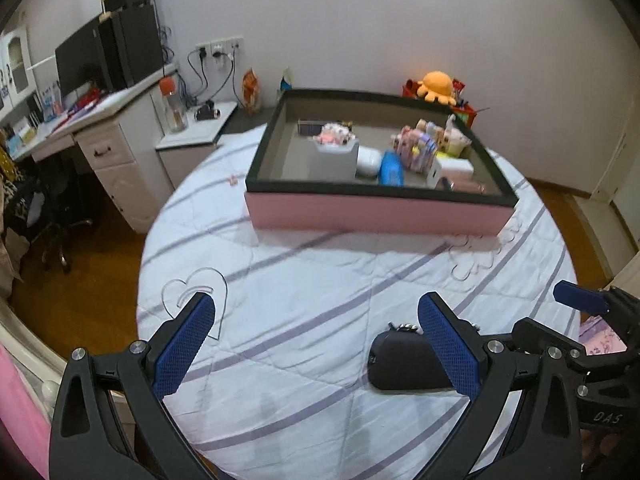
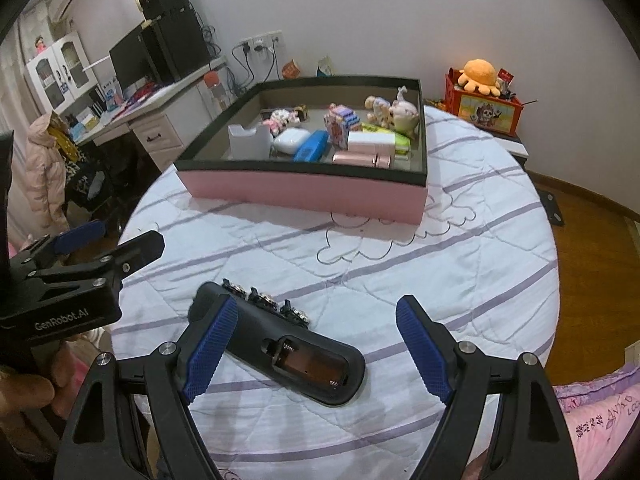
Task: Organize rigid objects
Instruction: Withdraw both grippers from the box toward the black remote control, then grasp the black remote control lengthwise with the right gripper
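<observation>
Right wrist view: striped quilt (image 2: 400, 280) bears pink box (image 2: 304, 192) near desk (image 2: 160, 100).

Device (image 2: 280, 344) lies before box (image 2: 304, 192).

White wall (image 1: 400, 20), desk (image 1: 104, 148) (wood floor (image 1: 80, 292))

A long black plastic device (image 2: 276, 340) lies flat on the striped white bedspread (image 2: 460, 280), its open battery bay facing up and a row of small metal clips along its far edge. Farther back sits a shallow pink box with a dark rim (image 2: 304, 190), holding small toy figures, a white case, a blue case and a pink tube.
</observation>
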